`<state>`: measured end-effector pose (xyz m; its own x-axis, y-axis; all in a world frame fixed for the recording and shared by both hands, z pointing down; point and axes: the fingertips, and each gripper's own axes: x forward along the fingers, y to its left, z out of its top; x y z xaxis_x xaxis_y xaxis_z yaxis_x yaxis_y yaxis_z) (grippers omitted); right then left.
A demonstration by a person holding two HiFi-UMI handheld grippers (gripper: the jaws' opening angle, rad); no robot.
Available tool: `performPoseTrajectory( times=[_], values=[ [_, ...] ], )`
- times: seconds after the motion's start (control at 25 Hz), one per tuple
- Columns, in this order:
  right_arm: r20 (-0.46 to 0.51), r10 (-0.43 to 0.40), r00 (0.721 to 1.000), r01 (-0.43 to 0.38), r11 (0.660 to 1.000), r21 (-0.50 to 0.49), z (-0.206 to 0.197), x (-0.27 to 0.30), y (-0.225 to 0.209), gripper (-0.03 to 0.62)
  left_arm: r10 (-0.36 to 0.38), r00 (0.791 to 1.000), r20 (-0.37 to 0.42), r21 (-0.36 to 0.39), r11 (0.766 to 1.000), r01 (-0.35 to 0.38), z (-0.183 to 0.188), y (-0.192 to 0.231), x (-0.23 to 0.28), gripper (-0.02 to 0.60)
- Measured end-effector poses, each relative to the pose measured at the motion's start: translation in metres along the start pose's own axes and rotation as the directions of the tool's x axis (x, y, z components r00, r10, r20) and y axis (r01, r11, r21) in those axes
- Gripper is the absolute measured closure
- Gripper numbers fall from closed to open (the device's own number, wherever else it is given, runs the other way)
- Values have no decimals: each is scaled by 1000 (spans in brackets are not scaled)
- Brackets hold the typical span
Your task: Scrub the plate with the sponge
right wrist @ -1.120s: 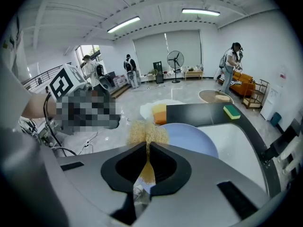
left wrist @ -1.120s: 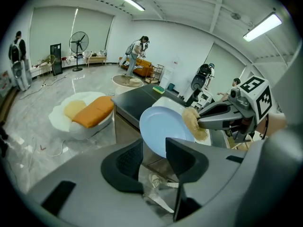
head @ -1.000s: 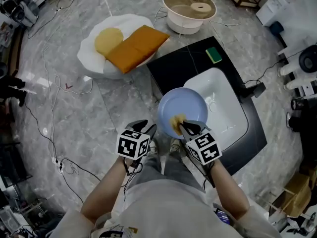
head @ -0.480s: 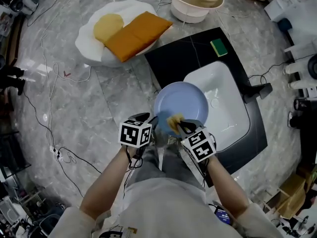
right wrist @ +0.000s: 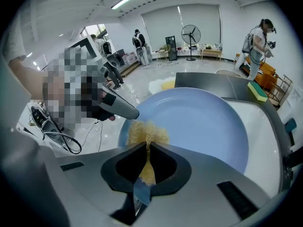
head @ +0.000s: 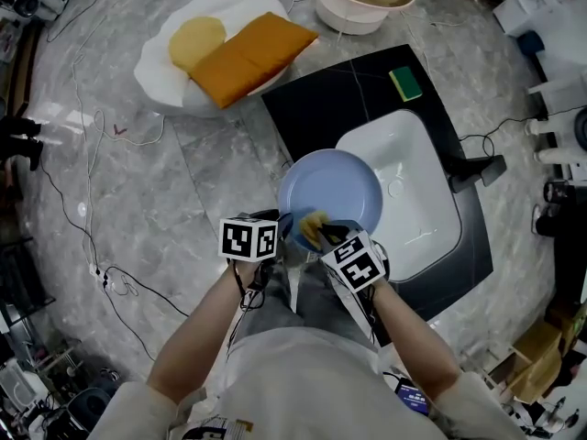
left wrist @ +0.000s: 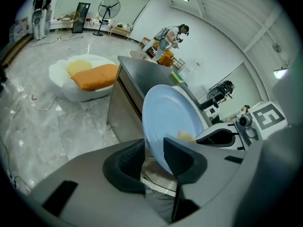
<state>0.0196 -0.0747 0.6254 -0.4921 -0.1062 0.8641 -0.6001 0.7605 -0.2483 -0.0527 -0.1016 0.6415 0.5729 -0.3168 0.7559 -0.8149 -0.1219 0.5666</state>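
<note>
- Two shifts are noted against a second ago: the plate has been drawn a little toward the person, and the sponge has been slid leftward along the plate's near rim.
- The two grippers are also seen closer together than before, almost side by side at that near rim.
- From this it is judged that scrubbing is under way. Only the near edge is being worked, and the far part of the plate's face is probably still to be covered.
- The plate is held up at a tilt, partly above the white sink and partly above the dark counter.
- The left gripper has jaws set fairly wide and closing. The plate's rim is seen between them, and the plate appears to be carried by this grip.
- The right gripper has jaws brought almost together, and the yellow sponge is pinched between them. The sponge's free end is pressed on the plate's face just beside the left gripper's tip.
- A second, green sponge is left lying on the counter beyond the sink, untouched.
</note>
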Motion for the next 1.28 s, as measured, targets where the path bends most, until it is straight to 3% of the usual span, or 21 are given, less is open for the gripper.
performPoseTrajectory(
  times=[0.2,0.68,1.08,1.28],
  values=[
    [-31,3,1000,-4,999,-47,-3,13,-1,546,35,999,12,-27,999,-35,2,5,7,499],
    [-23,49,999,-51,994,-92,24,34,-12,546,13,999,50,-87,996,-9,10,6,8,526],
    [90,-113,990,122,987,-105,79,43,-71,546,8,998,60,-60,998,-5,13,7,8,528],
    [74,-226,971,232,968,-93,77,29,-113,548,58,991,117,-144,989,-41,19,18,3,541]
  ],
)
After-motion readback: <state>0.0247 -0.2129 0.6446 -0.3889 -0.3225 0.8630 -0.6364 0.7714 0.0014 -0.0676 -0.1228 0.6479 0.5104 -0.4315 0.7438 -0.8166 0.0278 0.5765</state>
